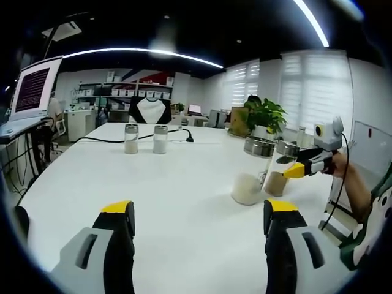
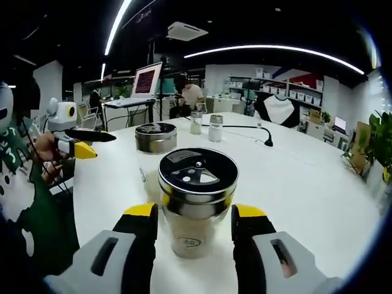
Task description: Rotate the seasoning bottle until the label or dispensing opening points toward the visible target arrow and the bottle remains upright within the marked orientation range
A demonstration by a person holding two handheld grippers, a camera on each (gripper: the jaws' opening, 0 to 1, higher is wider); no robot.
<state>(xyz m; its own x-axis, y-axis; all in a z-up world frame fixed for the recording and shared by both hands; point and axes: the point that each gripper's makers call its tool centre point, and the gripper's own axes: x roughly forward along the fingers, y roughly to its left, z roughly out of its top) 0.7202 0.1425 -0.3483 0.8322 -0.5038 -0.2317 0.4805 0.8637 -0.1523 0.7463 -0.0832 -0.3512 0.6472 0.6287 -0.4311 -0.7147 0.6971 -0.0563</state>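
Yellow-tipped grey jaws of the right tool [image 2: 191,228] stand either side of the clear glass seasoning bottle with a shiny perforated metal lid [image 2: 195,205] at lower centre of the right gripper view. They bracket its body just below the lid, but I cannot tell whether the pads actually press the glass or stand just off it. In the left gripper view the same tool appears at the right edge, its tip at that bottle [image 1: 278,174].

The left tool [image 1: 199,223] has its jaws spread wide at the bottom of its view, nothing between them, over bare white bench [image 1: 165,196].

The bottle stands upright, with brownish powder in its lower part. Glass and polished metal will likely be slippery and hard, and it looks fairly light, so a level hold on the body beneath the lid should turn it without tipping. The lid's openings face up toward the camera. I can make out no target arrow on the bench.

A second glass jar with a metal lid and pale contents [image 2: 155,139] stands just behind and to the left of it, close enough to be bumped in a turn. Two small glass shakers [image 1: 146,139] stand well apart at upper centre beside a black cable [image 1: 104,140]. A leafy potted plant [image 1: 264,116] sits at the far edge, upper right.
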